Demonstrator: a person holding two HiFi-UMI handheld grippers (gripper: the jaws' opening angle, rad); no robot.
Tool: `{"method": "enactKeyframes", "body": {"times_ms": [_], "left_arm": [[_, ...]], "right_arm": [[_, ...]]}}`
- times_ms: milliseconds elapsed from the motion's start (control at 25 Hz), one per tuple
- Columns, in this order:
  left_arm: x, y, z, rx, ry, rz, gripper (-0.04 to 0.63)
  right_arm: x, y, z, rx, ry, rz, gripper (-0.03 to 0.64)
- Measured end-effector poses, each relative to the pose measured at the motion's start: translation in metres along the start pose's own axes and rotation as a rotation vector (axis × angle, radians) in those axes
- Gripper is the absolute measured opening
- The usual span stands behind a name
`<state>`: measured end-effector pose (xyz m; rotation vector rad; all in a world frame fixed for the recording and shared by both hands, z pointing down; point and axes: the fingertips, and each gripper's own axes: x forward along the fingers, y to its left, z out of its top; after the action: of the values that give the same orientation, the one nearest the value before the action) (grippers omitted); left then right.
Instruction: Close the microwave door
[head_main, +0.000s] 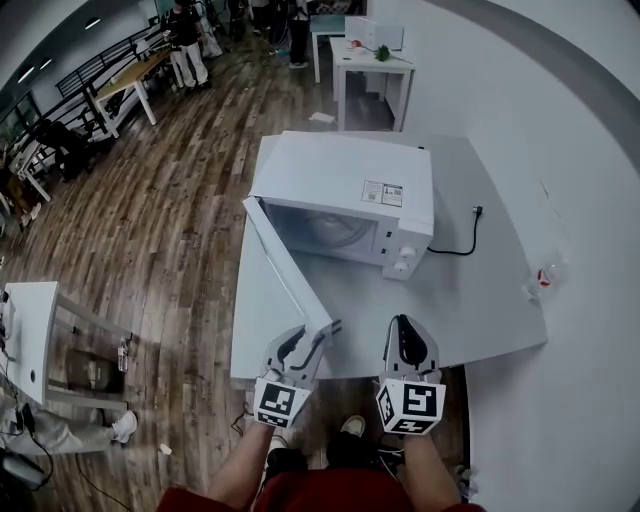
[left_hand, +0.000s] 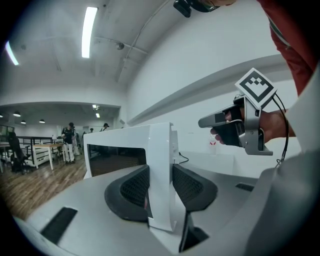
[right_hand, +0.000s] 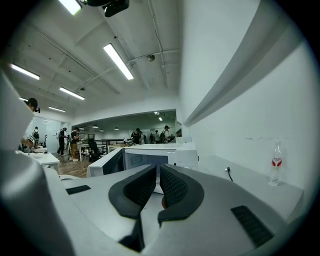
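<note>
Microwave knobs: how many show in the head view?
2. Both sit on the front control panel of the microwave, right of the open door: the upper knob, and the lower knob just beneath it. None seems hidden.

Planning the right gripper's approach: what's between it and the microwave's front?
Only bare table top, per the head view. The right gripper faces the microwave with nothing in the way; the open door stands off to its left.
</note>
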<state>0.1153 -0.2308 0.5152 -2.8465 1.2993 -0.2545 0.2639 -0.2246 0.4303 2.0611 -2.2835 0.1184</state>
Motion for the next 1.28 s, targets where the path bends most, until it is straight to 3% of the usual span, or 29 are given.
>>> {"method": "enactKeyframes", "body": {"times_ms": [240, 680, 1280], "left_arm": [[0.025, -0.01, 0.001, -0.013, -0.001, 0.058, 0.163], [0.068, -0.023, 0.01, -0.005, -0.048, 0.128, 0.163], [0.139, -0.033, 0.025, -0.023, -0.088, 0.039, 0.155]], "right_arm": [[0.004, -0.026, 0.0, 0.004, -0.015, 0.013, 0.043], [0.022, -0.062, 0.005, 0.016, -0.024, -0.053, 0.043], [0.066, -0.093, 0.01, -0.004, -0.027, -0.141, 0.043]]}}
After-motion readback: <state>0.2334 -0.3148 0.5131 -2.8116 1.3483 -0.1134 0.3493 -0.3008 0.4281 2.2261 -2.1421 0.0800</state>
